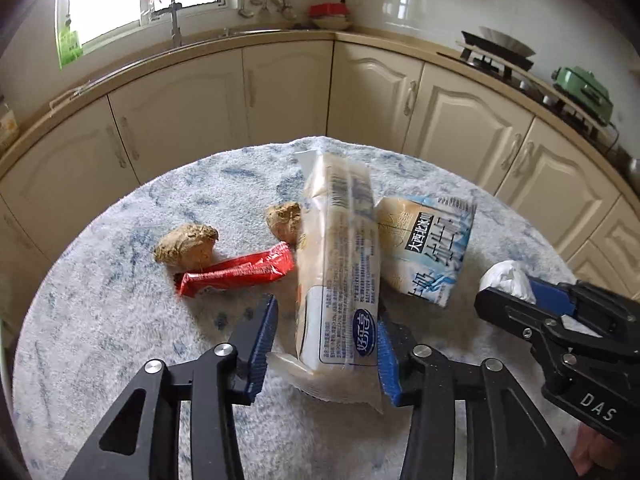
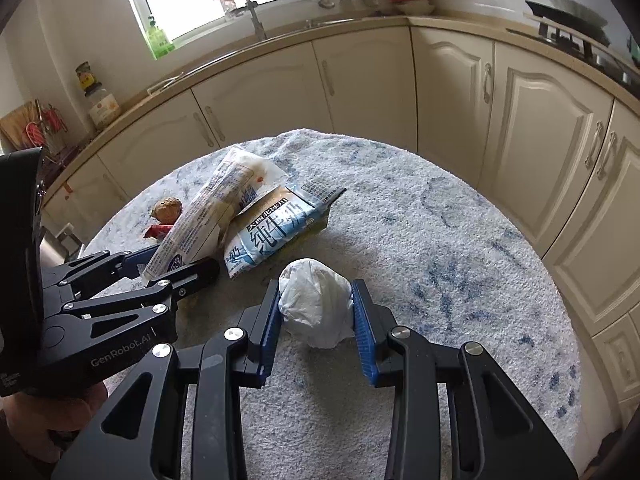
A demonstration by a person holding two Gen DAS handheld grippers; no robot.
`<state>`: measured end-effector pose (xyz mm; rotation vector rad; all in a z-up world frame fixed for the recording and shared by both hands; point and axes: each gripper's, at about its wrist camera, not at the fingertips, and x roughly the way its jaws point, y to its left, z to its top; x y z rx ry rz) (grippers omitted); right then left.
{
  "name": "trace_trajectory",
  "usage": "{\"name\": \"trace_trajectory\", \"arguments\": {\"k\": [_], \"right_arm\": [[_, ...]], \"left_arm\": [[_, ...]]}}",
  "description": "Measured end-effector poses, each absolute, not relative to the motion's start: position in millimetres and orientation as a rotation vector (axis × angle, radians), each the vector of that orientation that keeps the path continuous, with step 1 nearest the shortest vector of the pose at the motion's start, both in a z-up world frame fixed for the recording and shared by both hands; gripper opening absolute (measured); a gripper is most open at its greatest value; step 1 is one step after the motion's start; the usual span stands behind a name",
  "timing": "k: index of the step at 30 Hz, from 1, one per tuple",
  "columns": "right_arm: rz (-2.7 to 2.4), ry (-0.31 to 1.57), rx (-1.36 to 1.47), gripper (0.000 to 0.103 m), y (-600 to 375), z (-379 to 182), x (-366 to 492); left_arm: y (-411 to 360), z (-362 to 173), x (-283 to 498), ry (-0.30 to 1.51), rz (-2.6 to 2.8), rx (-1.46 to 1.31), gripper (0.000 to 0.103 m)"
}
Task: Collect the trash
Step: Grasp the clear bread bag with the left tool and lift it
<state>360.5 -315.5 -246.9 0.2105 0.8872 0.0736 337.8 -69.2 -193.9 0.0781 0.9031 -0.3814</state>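
Left of the left tongs (image 1: 324, 344): two brown ginger lumps (image 1: 186, 245), with a red wrapper (image 1: 236, 274) lying just in front of the nearer one, all on the fluffy blue-white rug (image 1: 120, 340). Between the left tongs' blue pads (image 1: 262, 344): a long pale snack packet (image 1: 340, 264), right pad touching it, left pad a little apart, so jaws parted and not clamped. Just right of that packet, partly under it: a flattened milk carton (image 1: 430, 248). Farther right, the right tongs (image 2: 316, 320), closed on a crumpled white paper ball (image 2: 314, 304), both pads pressed against its sides, above the rug.
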Motion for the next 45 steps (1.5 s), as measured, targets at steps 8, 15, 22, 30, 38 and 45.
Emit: {"name": "trace_trajectory", "arguments": {"k": [8,15,22,30,38,45], "right_arm": [[0.090,0.873,0.200,0.034,-300.6,-232.7,323.9],[0.107,0.866,0.188,0.034,-283.2,-219.1,282.4],[0.104,0.844,0.174,0.034,-273.3,-202.3,250.7],[0.073,0.816,0.175,0.034,-279.5,-183.8,235.8],[0.052,0.786,0.210,0.034,-297.1,-175.6,217.9],[0.026,0.741,0.227,0.034,-319.4,-158.6,195.3]], "left_arm": [[-53.2,-194.8,308.9,0.881,-0.396,0.026,0.036],[-40.3,-193.0,267.4,0.873,-0.420,0.009,0.033],[-47.9,-197.5,249.5,0.875,-0.356,0.106,0.082],[-51.9,-203.8,259.3,0.921,-0.434,0.027,0.035],[-27.3,-171.4,211.6,0.838,-0.440,-0.004,0.035],[-22.9,-128.9,161.1,0.740,-0.483,0.010,0.035]]}}
